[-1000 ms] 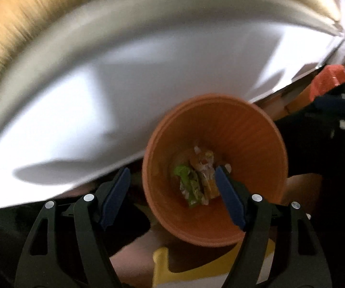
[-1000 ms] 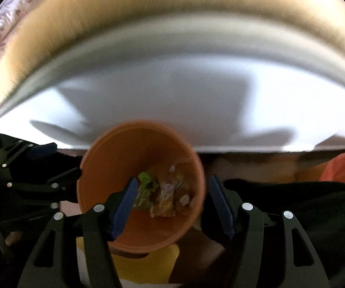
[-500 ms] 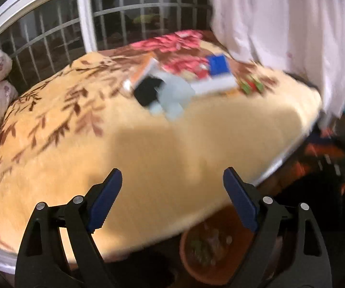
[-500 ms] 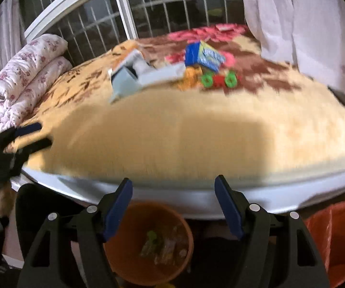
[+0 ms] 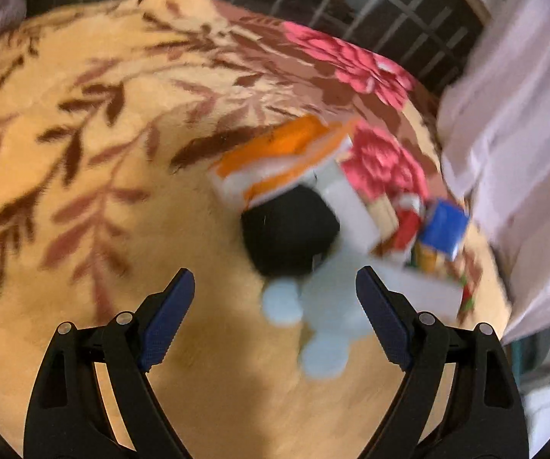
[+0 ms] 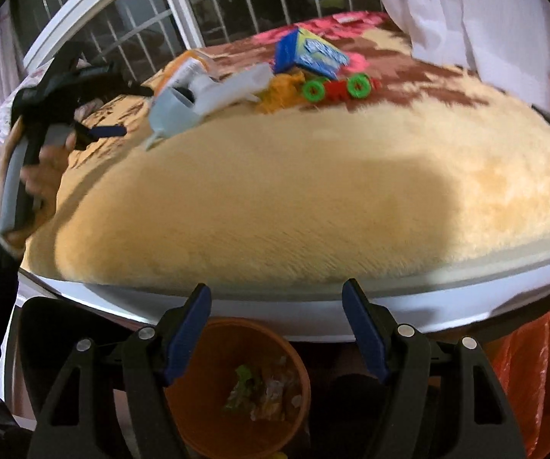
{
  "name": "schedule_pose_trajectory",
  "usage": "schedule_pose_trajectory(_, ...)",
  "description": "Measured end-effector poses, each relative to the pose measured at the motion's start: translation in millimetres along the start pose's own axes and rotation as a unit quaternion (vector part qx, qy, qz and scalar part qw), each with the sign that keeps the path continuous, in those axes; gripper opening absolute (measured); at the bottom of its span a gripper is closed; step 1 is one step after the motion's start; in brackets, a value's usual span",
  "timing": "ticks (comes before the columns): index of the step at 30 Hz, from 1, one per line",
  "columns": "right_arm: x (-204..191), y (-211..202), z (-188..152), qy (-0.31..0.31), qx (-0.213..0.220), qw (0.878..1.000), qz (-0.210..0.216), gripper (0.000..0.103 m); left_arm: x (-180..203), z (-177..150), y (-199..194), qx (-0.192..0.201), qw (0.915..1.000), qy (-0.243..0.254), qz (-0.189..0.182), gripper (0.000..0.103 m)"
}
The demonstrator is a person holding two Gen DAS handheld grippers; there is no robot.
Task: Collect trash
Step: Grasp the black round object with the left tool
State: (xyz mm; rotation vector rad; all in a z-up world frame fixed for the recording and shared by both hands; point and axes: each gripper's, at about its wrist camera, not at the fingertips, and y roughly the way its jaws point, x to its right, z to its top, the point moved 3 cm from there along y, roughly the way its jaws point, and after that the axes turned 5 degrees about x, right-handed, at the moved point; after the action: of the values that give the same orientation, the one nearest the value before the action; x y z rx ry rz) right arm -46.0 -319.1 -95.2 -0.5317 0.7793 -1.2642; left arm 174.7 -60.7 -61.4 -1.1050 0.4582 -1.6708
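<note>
Through the left wrist camera, we look down on a yellow floral blanket (image 5: 129, 176) with our left gripper (image 5: 275, 302) released and empty, its jaws spread wide. Just ahead of the fingertips and a little to the right lies a heap of litter: a pale blue plastic piece (image 5: 324, 306) nearest us, a black object (image 5: 290, 229) behind it, an orange-and-white carton (image 5: 282, 160) farther back, and a blue box (image 5: 443, 229) off to the right. The picture is blurred, so we cannot say how the pieces overlap, but the pale blue piece seems to run lengthwise away from us and to the right, slanting across the line of the jaws. Through the right wrist camera, our right gripper (image 6: 276, 329) is also unclenched, holding nothing, and hangs over the orange bin (image 6: 213, 420) below the bed's edge, with wrappers (image 6: 263, 394) already at its bottom. From here the same heap sits well apart, far across the blanket, with a toy car with green wheels (image 6: 336, 88) beside it; the left gripper (image 6: 95, 114) shows at the left, beside the heap's pale blue end. We judge the left hand the nearer one, and the next pick to turn on squaring its jaws across the long axis of that pale blue piece.
</note>
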Motion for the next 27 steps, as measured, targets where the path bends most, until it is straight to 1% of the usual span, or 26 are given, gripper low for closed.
schedule_pose_trajectory(2, 4, 5, -1, 0.008, -0.003, 1.0, 0.002, 0.07, -3, 11, 17, -0.015, 0.9991, -0.038, -0.005, 0.084)
schedule_pose_trajectory(5, 6, 9, 0, 0.011, -0.005, 1.0, 0.006, 0.07, -3, 18, 38, -0.04, 0.9972, -0.062, -0.007, 0.084)
schedule_pose_trajectory(7, 6, 12, -1, 0.01, -0.007, 1.0, 0.008, 0.07, -1, 18, 49, -0.056, 0.9961, -0.067, -0.012, 0.084)
schedule_pose_trajectory(10, 6, 16, -3, 0.012, -0.012, 1.0, 0.013, 0.07, 3, 20, 58, -0.051, 0.9971, -0.057, -0.003, 0.084)
schedule_pose_trajectory(12, 6, 17, -3, 0.014, -0.014, 1.0, 0.015, 0.07, 3, 21, 55, -0.038, 0.9979, -0.052, -0.006, 0.069)
schedule_pose_trajectory(13, 6, 17, -3, 0.014, -0.015, 1.0, 0.016, 0.07, 2, 21, 53, -0.038, 0.9979, -0.049, -0.016, 0.061)
schedule_pose_trajectory(14, 5, 17, -3, 0.015, -0.014, 1.0, 0.016, 0.07, 1, 22, 52, -0.037, 0.9979, -0.05, -0.019, 0.06)
schedule_pose_trajectory(17, 4, 13, 0, 0.013, -0.009, 1.0, 0.016, 0.07, -4, 19, 41, -0.029, 0.9981, -0.048, -0.027, 0.057)
schedule_pose_trajectory(21, 3, 6, 11, 0.012, -0.005, 1.0, 0.024, 0.07, -10, 11, 7, -0.003, 0.9994, -0.028, -0.022, 0.056)
schedule_pose_trajectory(24, 7, 7, 21, 0.03, -0.022, 0.999, 0.037, 0.07, -14, 3, -28, 0.023, 0.9993, -0.005, -0.028, 0.056)
schedule_pose_trajectory(25, 7, 7, 23, 0.034, -0.03, 0.998, 0.04, 0.07, -16, -1, -40, 0.033, 0.9991, 0.006, -0.025, 0.056)
schedule_pose_trajectory(27, 5, 5, 21, 0.024, -0.052, 0.997, 0.042, 0.069, -22, -10, -65, 0.056, 0.998, 0.028, -0.006, 0.056)
